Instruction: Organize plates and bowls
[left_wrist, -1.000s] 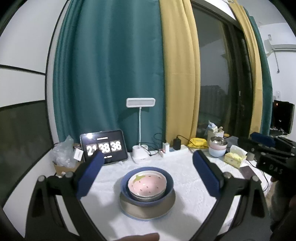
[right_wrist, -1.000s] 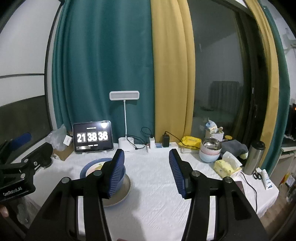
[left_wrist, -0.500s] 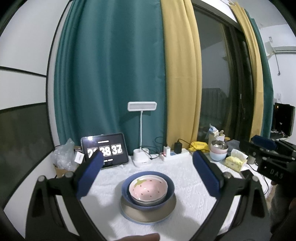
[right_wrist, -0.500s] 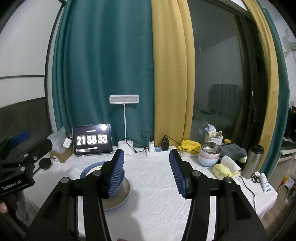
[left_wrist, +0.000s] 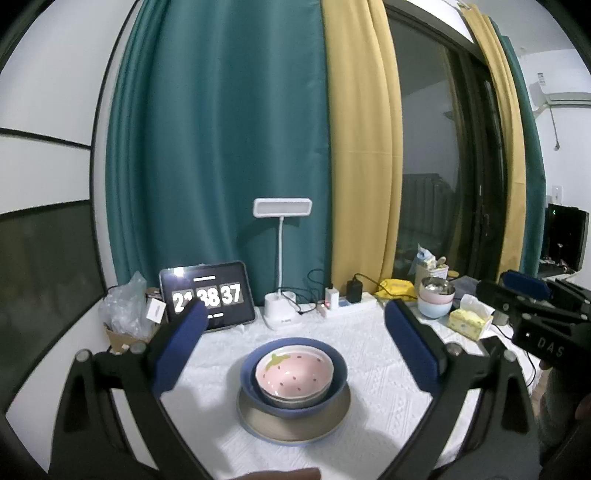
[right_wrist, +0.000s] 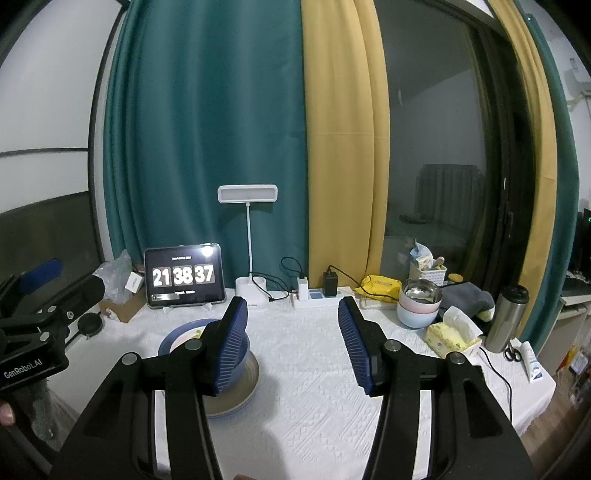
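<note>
- Both grippers are held above the counter (right_wrist: 314, 387) with nothing between their jaws: the left gripper (left_wrist: 293, 334) is spread wide, the right gripper (right_wrist: 293, 341) is spread about half as far.
- Each gripper is built of two black arms tipped with ribbed blue pads.
- One stack is seen near the middle of the white, knit-patterned cloth: a round pink strawberry bowl (left_wrist: 294, 372) is nested in a dull grey bowl (left_wrist: 293, 400), both seated in a deep blue bowl (left_wrist: 341, 373), which rests on a flat beige plate (left_wrist: 291, 424) with a blue edge.
- A second stack is set well apart, toward the back right: a shiny steel bowl (right_wrist: 421, 290) is carried on a pink bowl (right_wrist: 417, 306) and a pale blue bowl (right_wrist: 415, 318).
- One tablet clock (right_wrist: 184, 276), one white desk lamp (right_wrist: 247, 194), one yellow tissue box (right_wrist: 452, 334) and one steel tumbler (right_wrist: 506, 317) are counted.
</note>
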